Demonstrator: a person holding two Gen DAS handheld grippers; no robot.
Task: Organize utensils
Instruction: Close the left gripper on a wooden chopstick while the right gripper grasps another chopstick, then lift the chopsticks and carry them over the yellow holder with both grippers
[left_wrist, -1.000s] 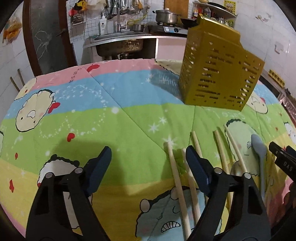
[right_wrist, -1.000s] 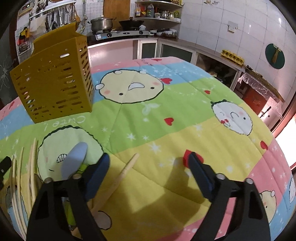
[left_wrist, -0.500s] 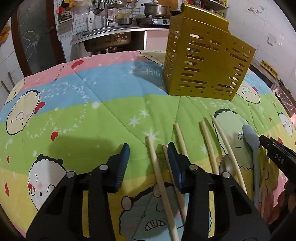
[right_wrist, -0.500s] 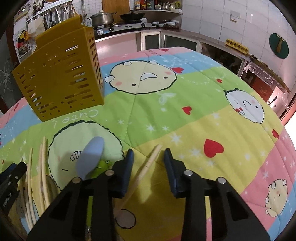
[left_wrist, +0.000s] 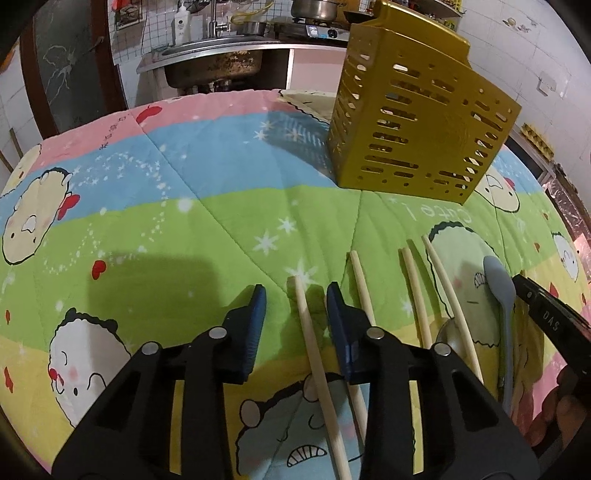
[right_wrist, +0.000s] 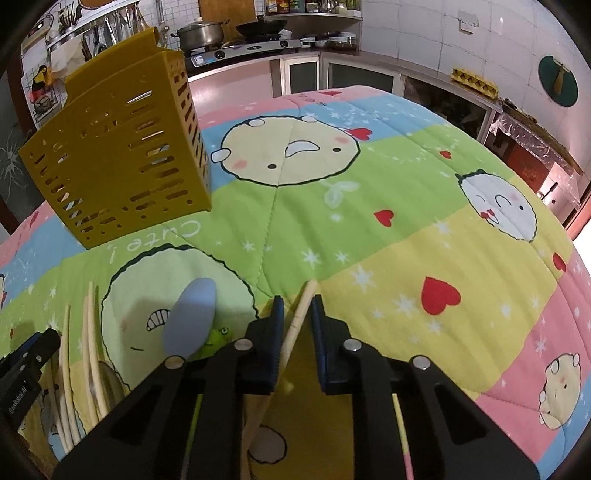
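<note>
**Both jaws narrow around a chopstick each**

Since a second ago our jaws have drawn in from wide apart. The left gripper (left_wrist: 294, 297) now straddles the leftmost chopstick (left_wrist: 314, 350), jaws released with gaps either side, low over the quilted tabletop (left_wrist: 184, 221). The right gripper (right_wrist: 297, 308) brackets a lone chopstick (right_wrist: 299, 317), jaws nearly clenched; whether they pinch it we cannot tell. Each stick lies lengthwise between its jaws, so closing should catch it squarely. More chopsticks (left_wrist: 413, 288) and a blue spoon (left_wrist: 498, 284) lie between the grippers. The yellow utensil holder (left_wrist: 413, 122) stands at the far side, apart from them, ready to receive them.
</note>
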